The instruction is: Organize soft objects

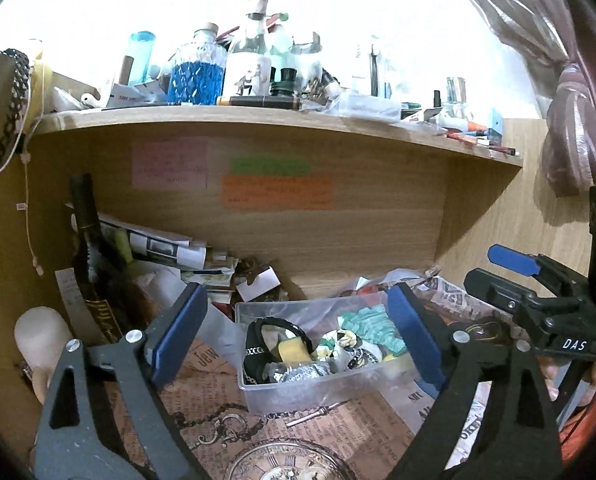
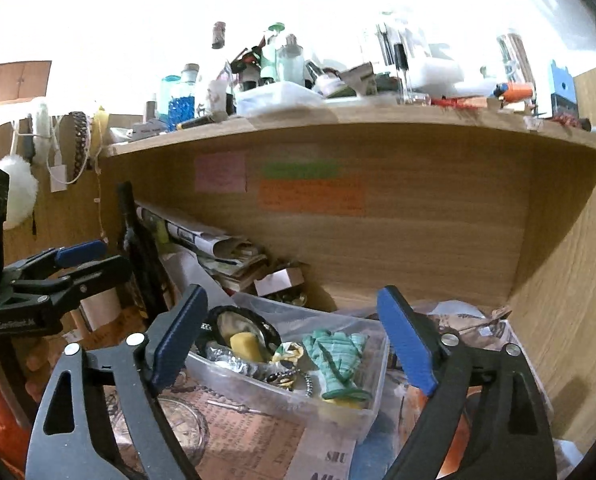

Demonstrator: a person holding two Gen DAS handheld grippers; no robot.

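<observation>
Two tools, both spread wide and holding nothing, hover before a clear plastic bin (image 1: 298, 376) on the paper-covered desk (image 1: 234, 412). Left tool (image 1: 294, 340) and right tool (image 2: 294, 344) frame it. Inside lie a green knitted piece (image 2: 334, 354), a yellow sponge (image 2: 247, 344) and a black band (image 1: 258, 344).

**Both my wrist cameras face the shelf nook**

My left camera looks from close over the clear plastic box (image 1: 298, 384), facing the wooden back panel (image 1: 338, 232). My right camera sits just right of it, sharing that box (image 2: 338, 408) and panel (image 2: 418, 240)
</observation>
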